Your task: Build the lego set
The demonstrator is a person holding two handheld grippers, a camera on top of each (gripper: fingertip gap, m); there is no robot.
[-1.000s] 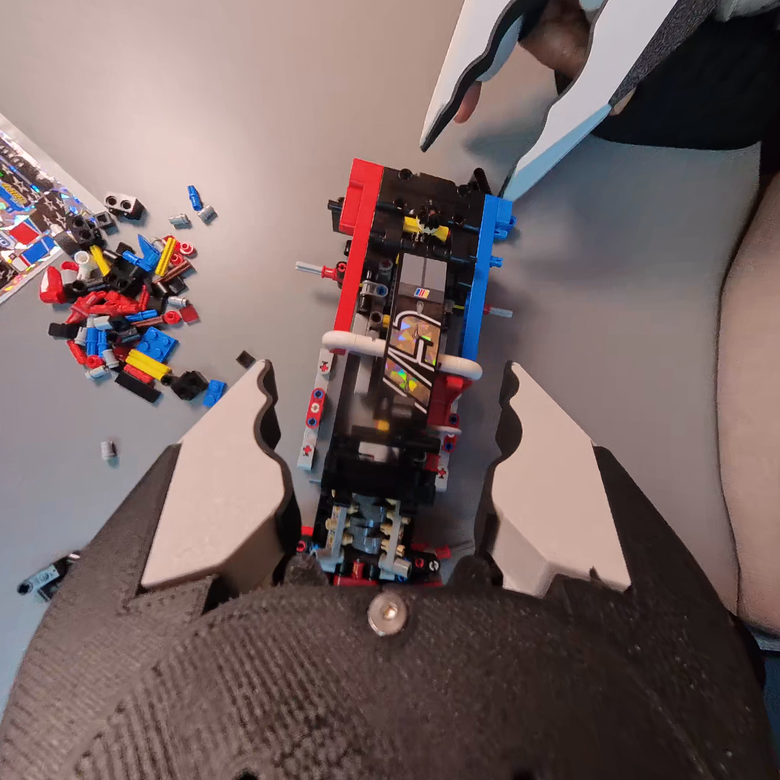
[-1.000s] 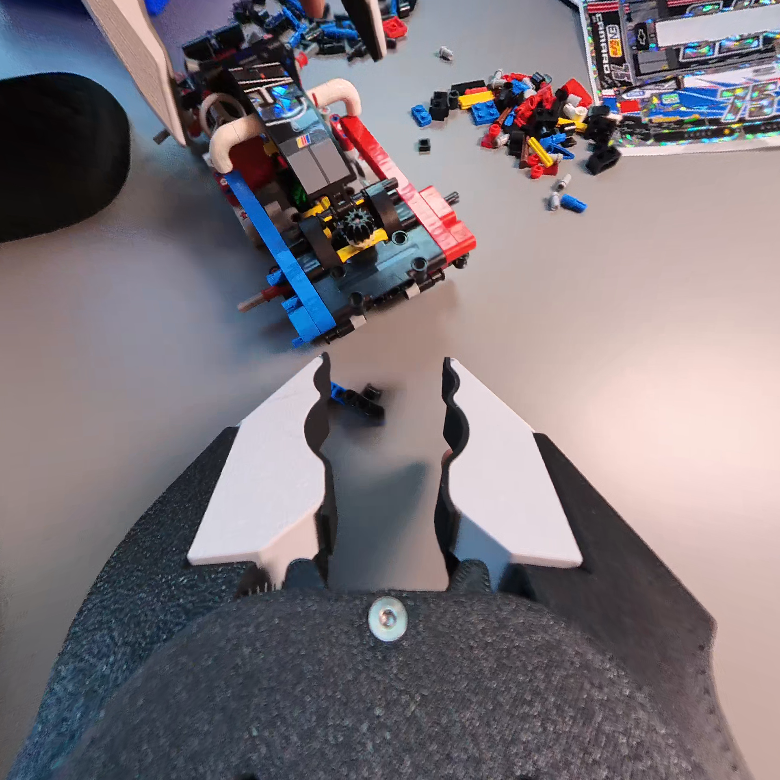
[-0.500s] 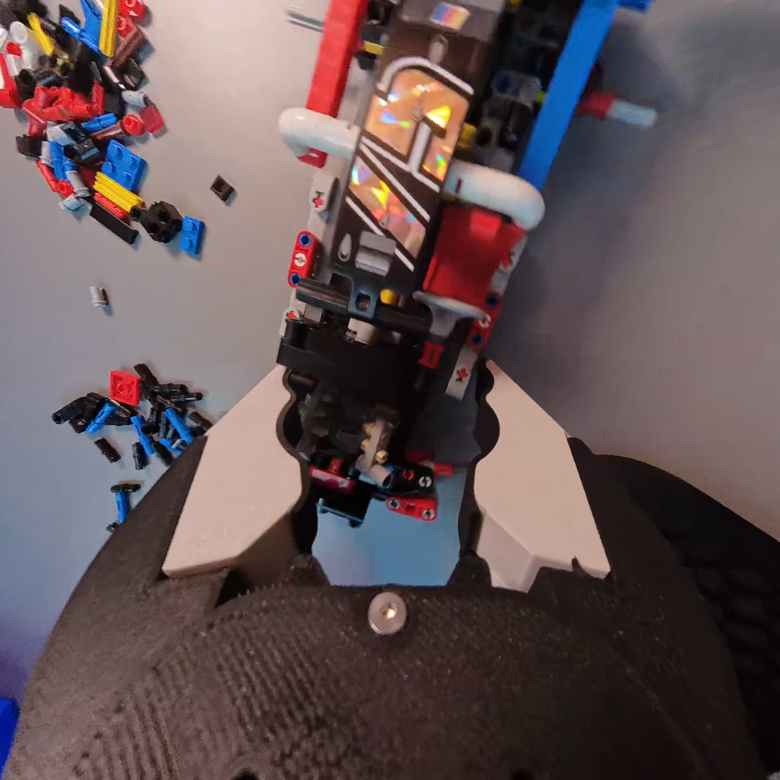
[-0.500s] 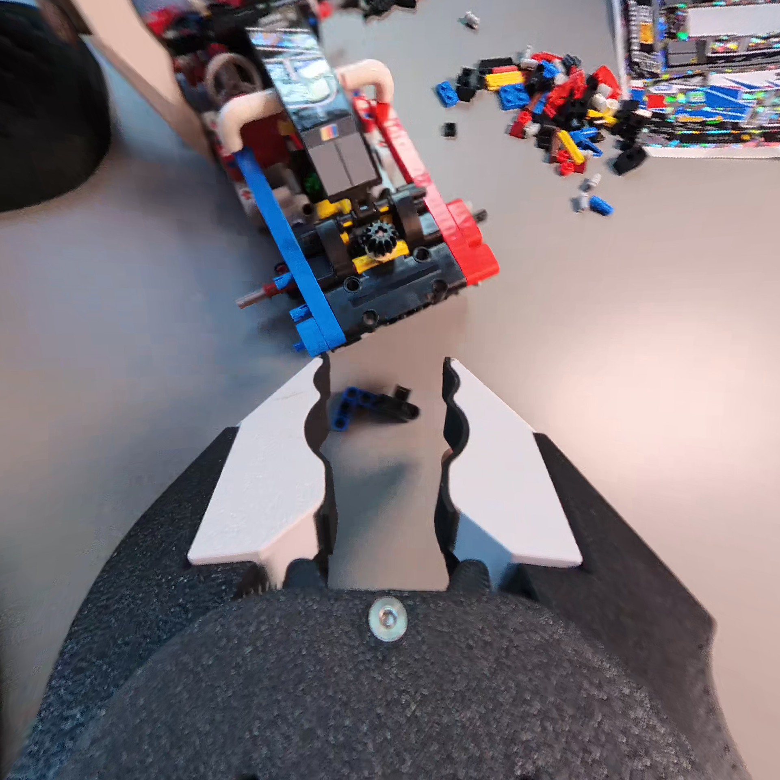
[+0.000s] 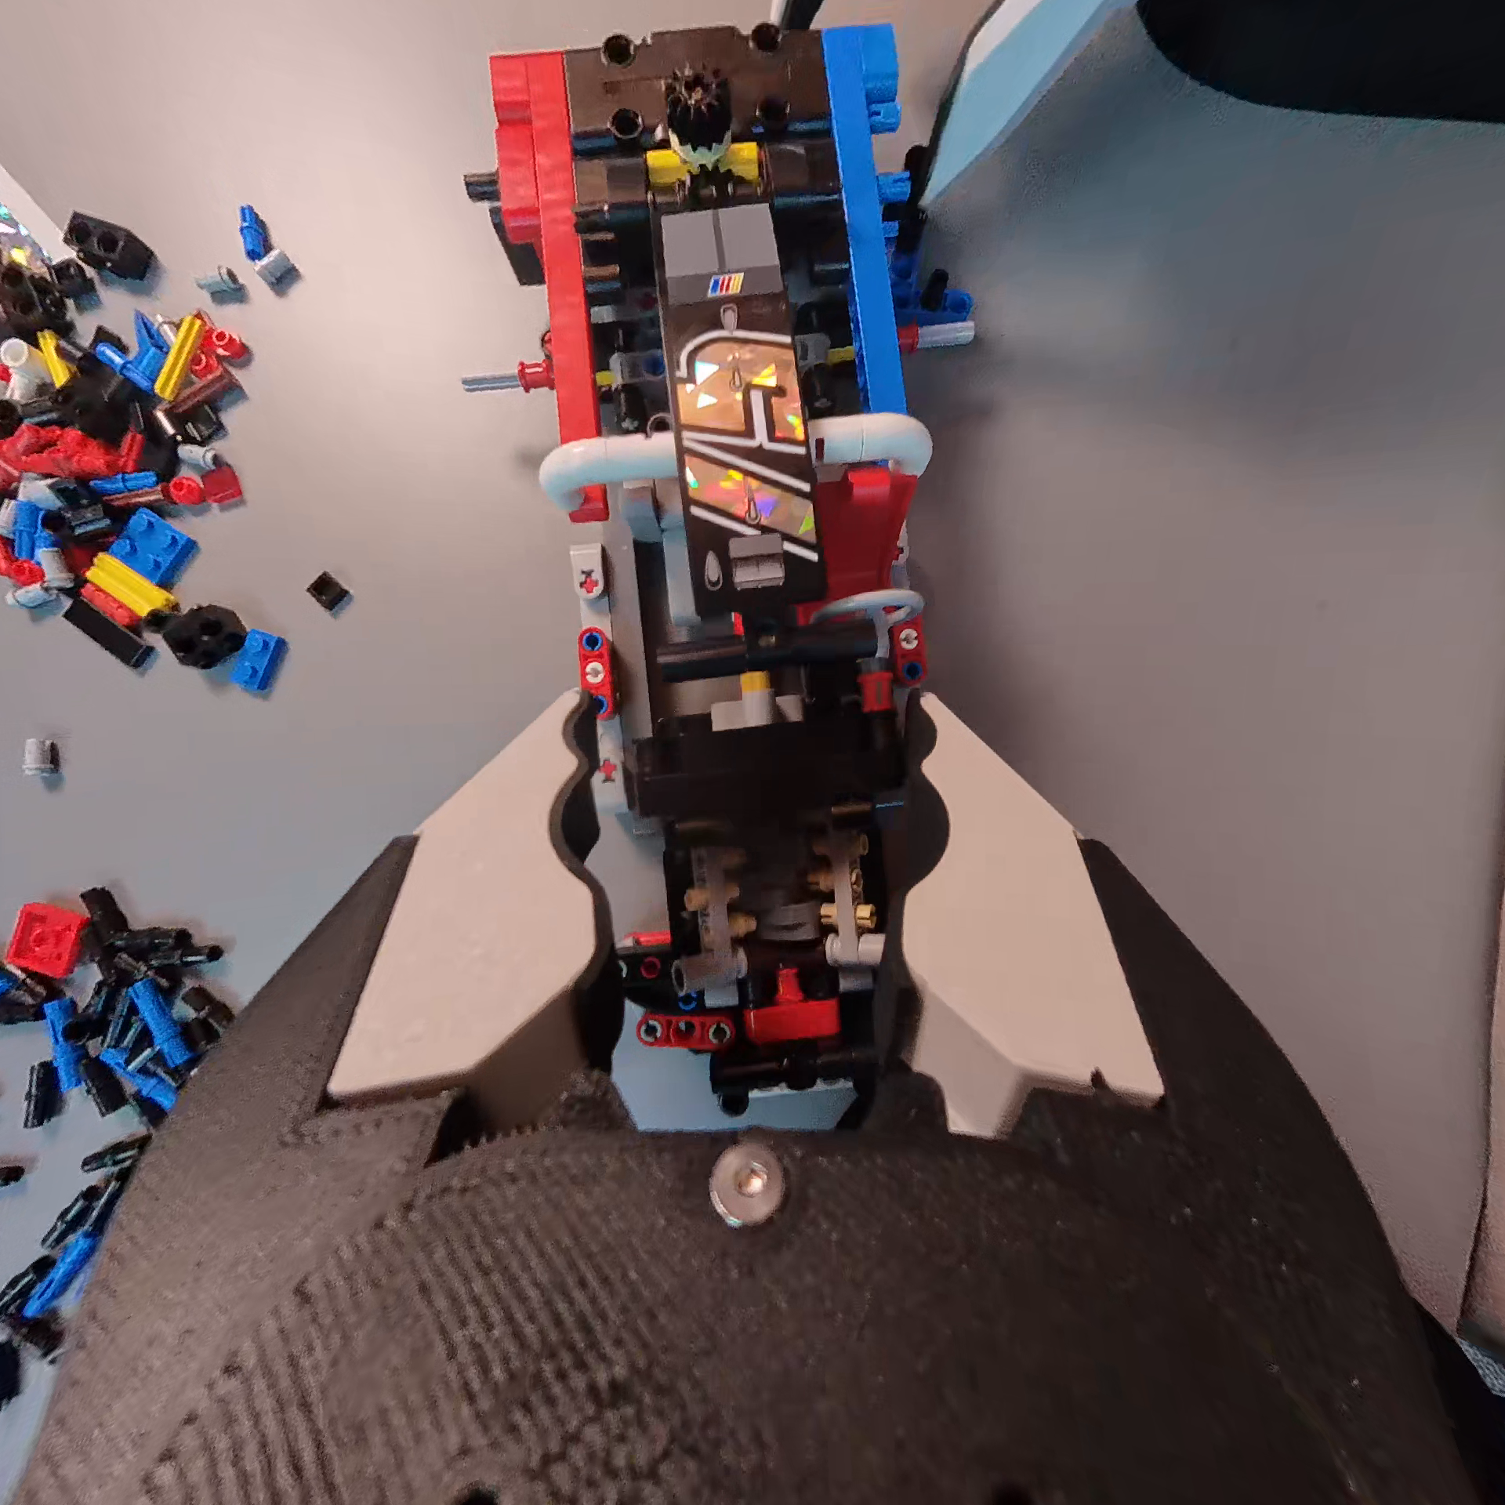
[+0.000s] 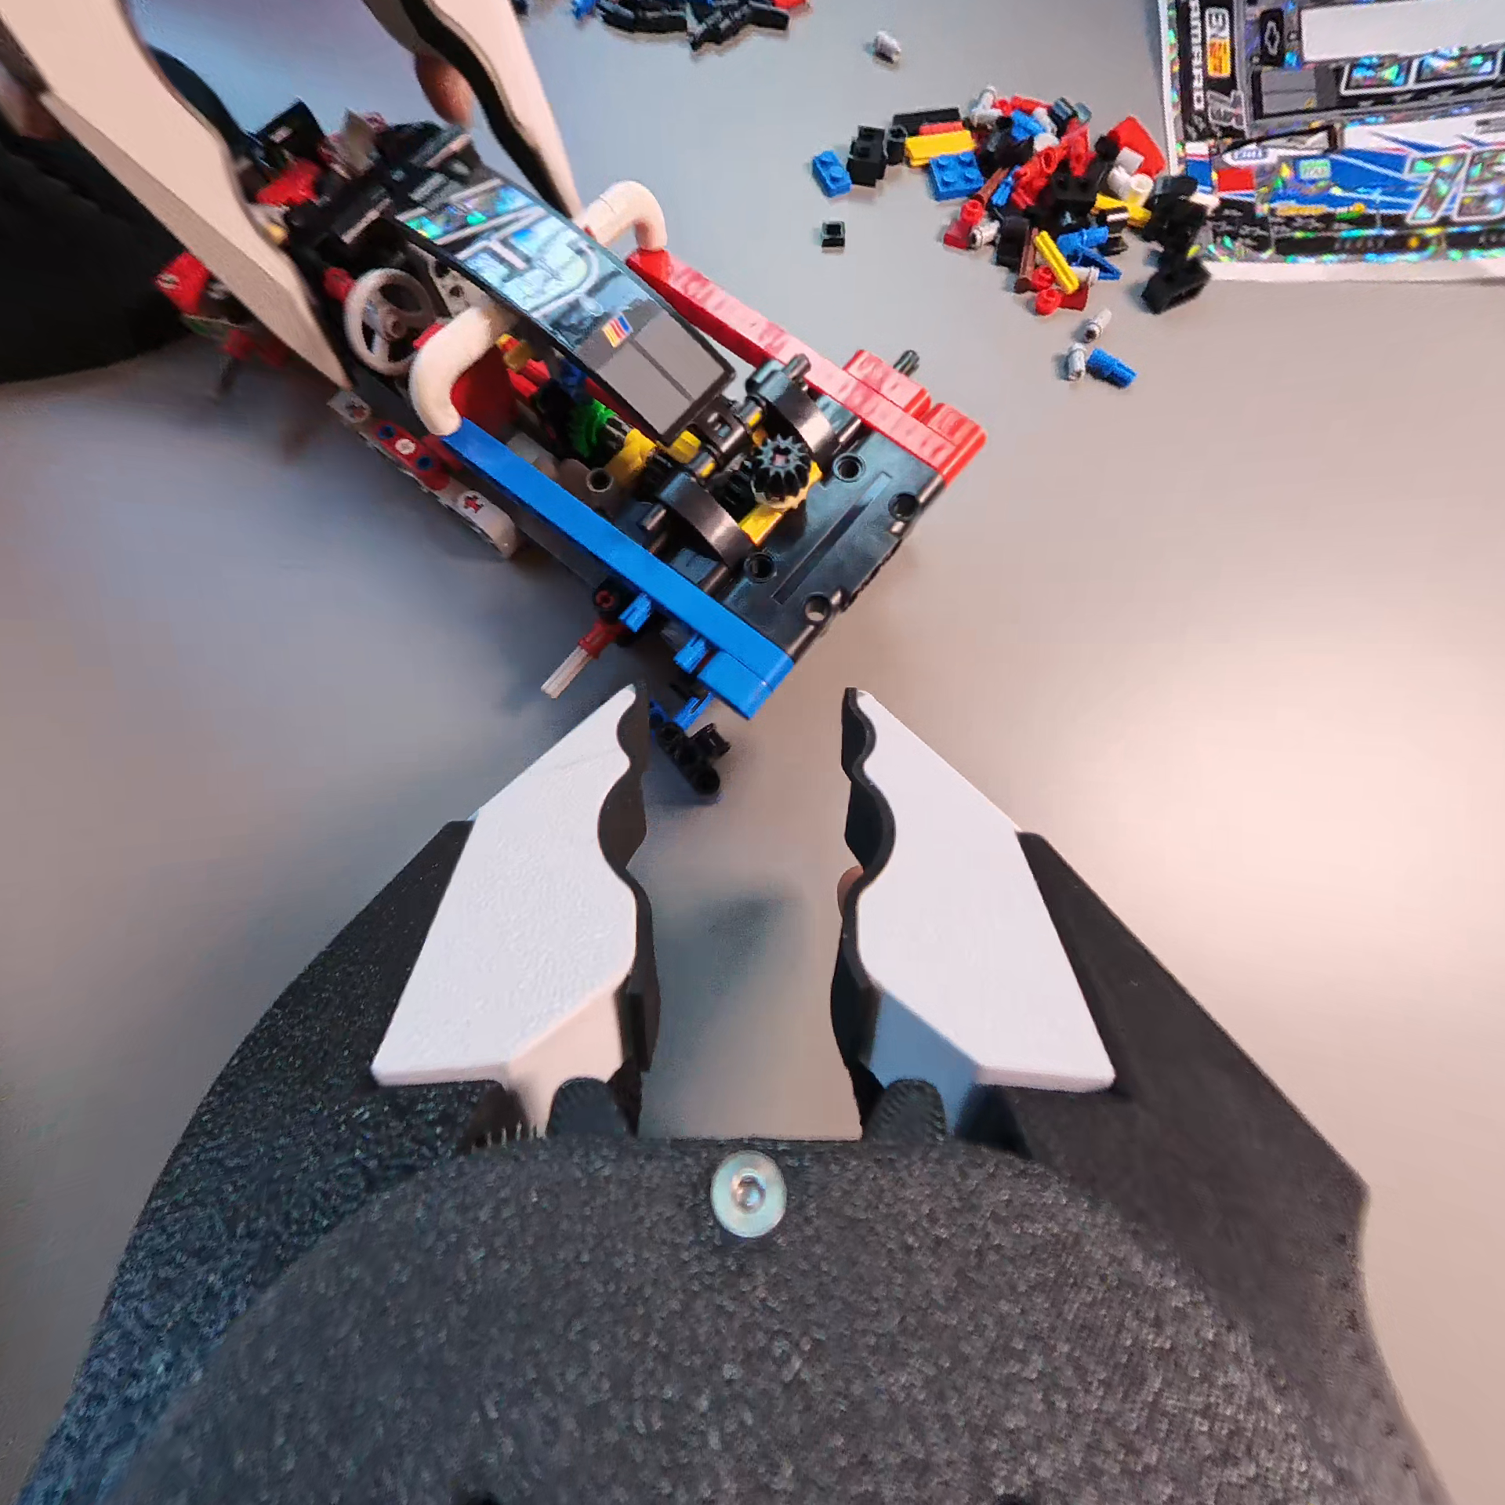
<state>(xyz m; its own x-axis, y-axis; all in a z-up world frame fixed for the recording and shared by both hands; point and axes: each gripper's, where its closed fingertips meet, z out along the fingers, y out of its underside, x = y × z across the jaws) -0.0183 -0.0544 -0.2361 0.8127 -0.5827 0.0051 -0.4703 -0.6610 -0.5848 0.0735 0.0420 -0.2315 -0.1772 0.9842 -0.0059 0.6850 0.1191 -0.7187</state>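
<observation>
lego car [image 5: 737, 521] lowered since earlier | left gripper [image 5: 753, 717] jaws clamp its end | right gripper [image 6: 741, 708] jaws apart, empty

I see a plain grey table [image 6: 1181, 733] filling most of both views, matte, with soft light glare toward the right of the right wrist view. At the upper left of that view a dark, rounded shape in black fabric [image 6: 73, 269] sits at the table's edge, partly cut off by the frame. In the left wrist view a similar black shape [image 5: 1336, 57] fills the upper right corner.
</observation>
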